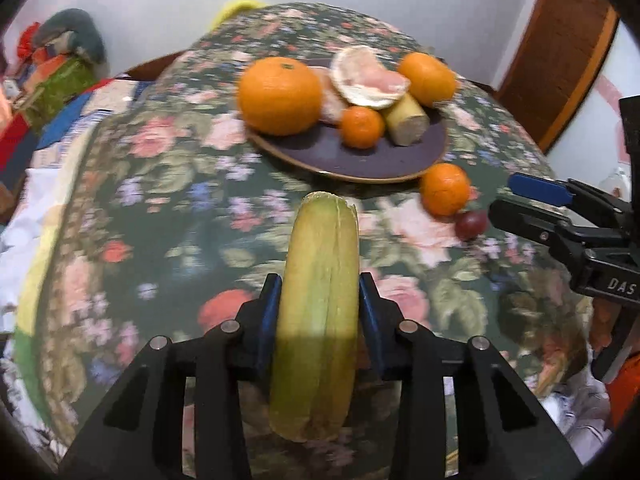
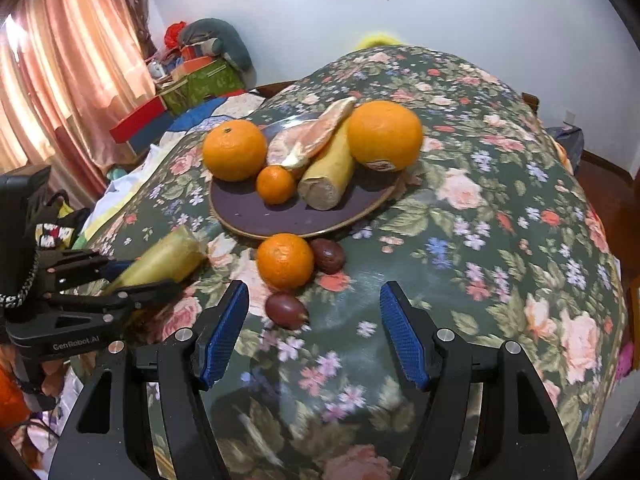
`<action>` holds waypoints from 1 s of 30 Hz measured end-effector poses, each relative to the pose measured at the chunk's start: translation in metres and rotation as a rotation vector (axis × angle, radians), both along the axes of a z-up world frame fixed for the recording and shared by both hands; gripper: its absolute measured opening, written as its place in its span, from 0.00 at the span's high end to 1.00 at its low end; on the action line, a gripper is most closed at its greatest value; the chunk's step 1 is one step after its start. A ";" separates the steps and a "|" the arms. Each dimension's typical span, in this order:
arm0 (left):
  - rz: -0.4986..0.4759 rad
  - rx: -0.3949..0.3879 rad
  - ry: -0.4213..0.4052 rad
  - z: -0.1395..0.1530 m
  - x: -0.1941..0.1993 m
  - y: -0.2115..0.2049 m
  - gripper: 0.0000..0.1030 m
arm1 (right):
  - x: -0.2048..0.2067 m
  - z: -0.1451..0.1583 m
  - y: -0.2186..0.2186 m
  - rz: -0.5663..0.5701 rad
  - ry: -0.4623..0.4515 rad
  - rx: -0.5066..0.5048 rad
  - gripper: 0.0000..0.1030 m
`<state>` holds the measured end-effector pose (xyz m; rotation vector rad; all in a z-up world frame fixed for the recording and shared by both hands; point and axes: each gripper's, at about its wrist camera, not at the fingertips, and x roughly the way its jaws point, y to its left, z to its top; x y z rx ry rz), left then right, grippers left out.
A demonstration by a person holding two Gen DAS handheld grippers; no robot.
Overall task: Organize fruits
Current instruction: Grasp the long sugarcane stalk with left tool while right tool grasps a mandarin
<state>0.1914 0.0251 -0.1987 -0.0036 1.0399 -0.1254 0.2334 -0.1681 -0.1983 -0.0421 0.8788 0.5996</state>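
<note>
My left gripper [image 1: 319, 292] is shut on a yellow-green cut stalk piece [image 1: 320, 312] and holds it above the floral cloth, short of the dark plate [image 1: 340, 156]; both show at the left of the right wrist view, gripper [image 2: 120, 280], stalk [image 2: 164, 258]. The plate [image 2: 256, 212] holds two large oranges [image 2: 234, 150] [image 2: 385, 135], a small mandarin [image 2: 275, 184], peeled pomelo pieces [image 2: 316, 132] and another stalk piece [image 2: 328, 176]. On the cloth before the plate lie a mandarin [image 2: 285, 261] and two dark passion fruits [image 2: 328, 255] [image 2: 285, 311]. My right gripper [image 2: 314, 320] is open and empty, just behind the nearer passion fruit.
The table [image 2: 500, 200] is domed under a floral cloth. Boxes and bundles [image 2: 192, 76] are stacked by the curtain at back left. A wooden door [image 1: 560, 60] stands at right in the left wrist view.
</note>
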 end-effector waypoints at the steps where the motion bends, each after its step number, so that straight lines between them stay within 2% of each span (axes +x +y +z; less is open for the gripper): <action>1: -0.001 -0.003 0.002 -0.001 0.002 0.003 0.63 | 0.001 -0.001 0.005 0.005 -0.005 -0.002 0.38; 3: -0.003 -0.019 0.008 -0.002 0.005 0.006 0.63 | 0.002 -0.003 0.011 0.018 0.001 -0.007 0.45; 9: -0.031 -0.031 -0.004 -0.005 0.019 -0.002 0.63 | 0.008 -0.010 0.025 0.035 0.026 -0.015 0.57; 17: -0.028 -0.073 -0.001 -0.006 0.036 -0.003 0.63 | 0.012 -0.014 0.035 0.037 0.022 -0.036 0.58; 20: -0.024 -0.081 -0.004 -0.006 0.041 -0.003 0.63 | 0.013 -0.015 0.036 0.035 0.021 -0.044 0.67; 24: -0.015 -0.095 -0.009 -0.003 0.041 -0.002 0.64 | 0.011 -0.012 0.033 0.047 0.028 -0.023 0.67; 30: -0.008 -0.101 -0.088 0.025 0.028 0.001 0.64 | 0.005 0.003 0.028 0.032 -0.018 -0.007 0.67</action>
